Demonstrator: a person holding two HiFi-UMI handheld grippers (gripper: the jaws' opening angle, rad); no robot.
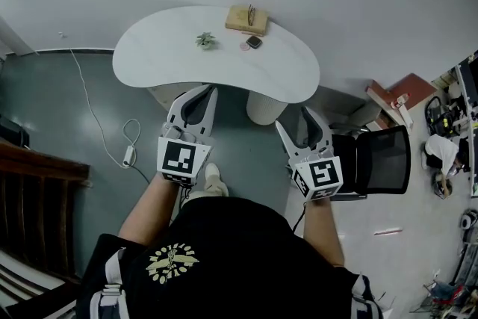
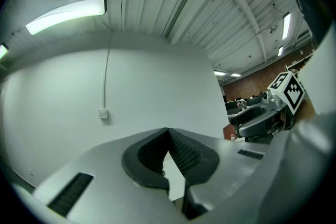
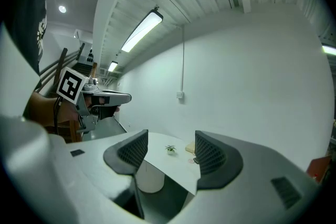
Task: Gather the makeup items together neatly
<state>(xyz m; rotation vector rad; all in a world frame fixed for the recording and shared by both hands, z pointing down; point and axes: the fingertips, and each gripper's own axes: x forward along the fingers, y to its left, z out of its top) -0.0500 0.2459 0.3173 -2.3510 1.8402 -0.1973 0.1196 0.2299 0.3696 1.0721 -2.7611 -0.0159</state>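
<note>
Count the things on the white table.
4: a small green plant near the white table's middle; a wooden tray at its far edge; a dark square item and a pinkish round one side by side just nearer than the tray. Smaller ones may be hidden.

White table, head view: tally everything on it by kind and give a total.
Small green plant: 1
Wooden tray: 1
Dark item on the tray: 1, too small to identify
Small dark square case: 1
Pink round piece: 1
Total: 5

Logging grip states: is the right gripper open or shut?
Open: the right gripper has its jaws wide apart, nothing between them.
</note>
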